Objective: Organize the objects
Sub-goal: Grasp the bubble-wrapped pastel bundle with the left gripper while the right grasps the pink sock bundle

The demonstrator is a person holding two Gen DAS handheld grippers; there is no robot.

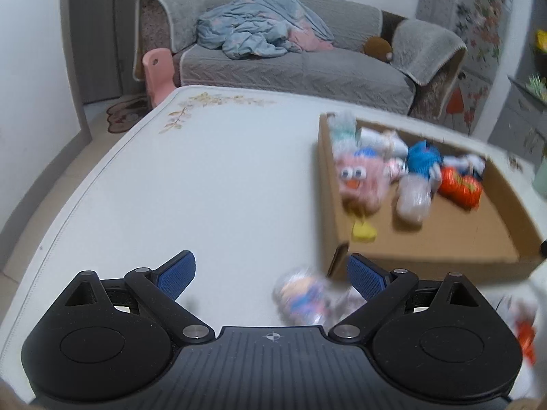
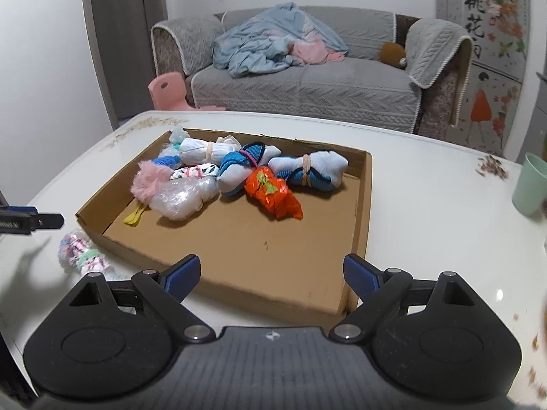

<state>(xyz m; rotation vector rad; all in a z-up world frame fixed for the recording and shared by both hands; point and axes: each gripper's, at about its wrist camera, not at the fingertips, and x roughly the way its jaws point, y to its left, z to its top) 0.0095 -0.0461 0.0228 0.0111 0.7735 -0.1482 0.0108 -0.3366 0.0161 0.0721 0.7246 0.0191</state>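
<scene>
A shallow cardboard tray (image 2: 359,225) on the white table holds several bundles: a pink fluffy toy (image 2: 150,179), a clear plastic-wrapped bundle (image 2: 184,196), an orange bundle (image 2: 271,193) and rolled socks (image 2: 307,169). The tray also shows in the left wrist view (image 1: 444,256), blurred. A plastic-wrapped patterned bundle (image 2: 82,254) lies on the table just outside the tray's near left corner. In the left wrist view that bundle (image 1: 311,299) lies blurred between the open fingers, nearer the right one. My left gripper (image 1: 271,273) is open; its tip shows in the right wrist view (image 2: 51,220). My right gripper (image 2: 271,275) is open and empty above the tray's near edge.
A green cup (image 2: 530,184) stands at the table's right edge, with scattered seed husks (image 2: 492,169) near it. A grey sofa (image 2: 307,85) with a blue blanket and a pink child's chair (image 2: 167,90) stand beyond the table. The table (image 1: 205,177) stretches left of the tray.
</scene>
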